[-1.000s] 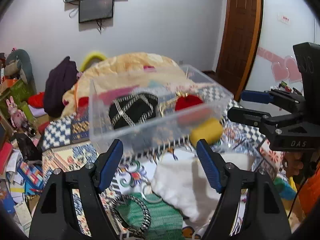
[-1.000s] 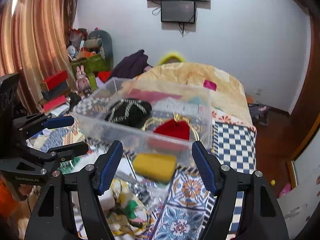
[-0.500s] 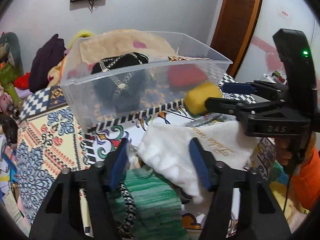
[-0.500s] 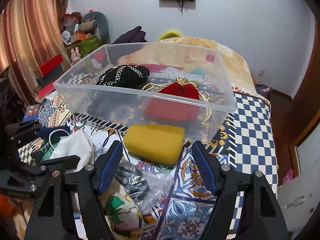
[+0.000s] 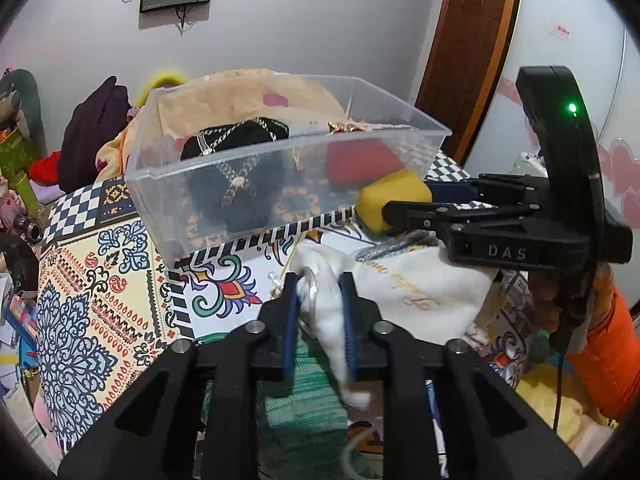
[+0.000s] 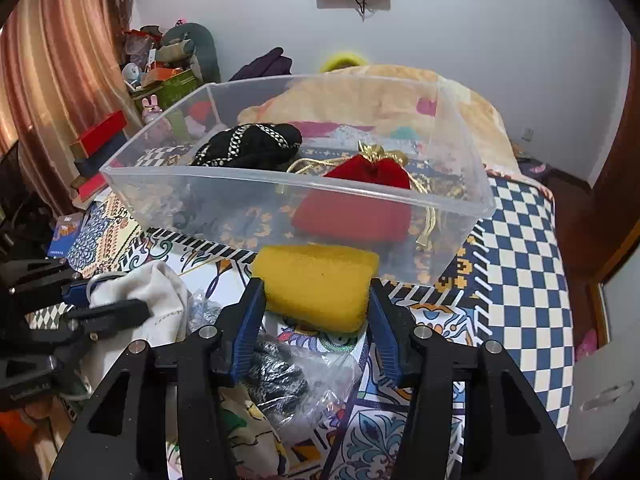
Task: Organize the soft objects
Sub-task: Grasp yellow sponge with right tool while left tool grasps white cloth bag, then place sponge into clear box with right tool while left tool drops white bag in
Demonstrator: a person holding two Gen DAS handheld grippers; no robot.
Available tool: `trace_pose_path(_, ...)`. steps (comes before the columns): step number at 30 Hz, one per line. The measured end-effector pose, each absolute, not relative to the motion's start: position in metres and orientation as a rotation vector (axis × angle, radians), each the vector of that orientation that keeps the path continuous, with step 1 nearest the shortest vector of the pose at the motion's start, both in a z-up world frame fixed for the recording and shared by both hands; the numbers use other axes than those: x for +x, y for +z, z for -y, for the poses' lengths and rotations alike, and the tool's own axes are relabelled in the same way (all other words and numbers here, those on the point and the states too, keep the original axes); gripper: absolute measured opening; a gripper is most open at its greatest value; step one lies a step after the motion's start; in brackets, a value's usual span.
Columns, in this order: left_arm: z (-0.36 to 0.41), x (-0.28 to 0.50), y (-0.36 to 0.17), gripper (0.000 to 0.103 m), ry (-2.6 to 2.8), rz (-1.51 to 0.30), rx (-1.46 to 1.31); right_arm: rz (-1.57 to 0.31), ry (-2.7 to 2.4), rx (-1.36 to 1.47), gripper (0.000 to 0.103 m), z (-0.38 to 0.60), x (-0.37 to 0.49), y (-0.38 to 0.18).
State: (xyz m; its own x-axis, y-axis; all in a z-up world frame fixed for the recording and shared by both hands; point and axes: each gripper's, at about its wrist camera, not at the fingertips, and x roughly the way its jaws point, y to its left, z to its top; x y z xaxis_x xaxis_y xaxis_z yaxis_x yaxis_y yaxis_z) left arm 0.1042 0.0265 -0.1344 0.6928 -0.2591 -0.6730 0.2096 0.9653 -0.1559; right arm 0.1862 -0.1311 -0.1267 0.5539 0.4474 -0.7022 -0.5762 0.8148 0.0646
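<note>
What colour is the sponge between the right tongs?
Yellow; the sponge shows best in the right wrist view.

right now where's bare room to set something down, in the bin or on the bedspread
In the clear bin, the far right corner behind the red pouch shows bare floor. On the bedspread, the checkered patch right of the bin is open. Crowded: in front of the bin, around the yellow sponge, white pouch and plastic bag.

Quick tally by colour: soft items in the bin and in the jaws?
Black: 1, black pouch in clear bin
Red: 1, red pouch in bin
Yellow: 1, yellow sponge in right gripper
White: 1, white cloth bag in left gripper
Total: 4
</note>
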Motion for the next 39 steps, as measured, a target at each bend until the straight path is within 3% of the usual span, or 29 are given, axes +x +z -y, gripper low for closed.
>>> trace_pose_path(27,-0.042,0.112,-0.013,0.011,-0.09,-0.456,-0.056,-0.49,0.601,-0.084,0.046,0.165,0.158,-0.037)
trace_pose_path(39,-0.056,0.172,-0.027,0.011,0.064,-0.483,-0.049,-0.519,0.601,-0.04,0.046,0.139,0.203,-0.038)
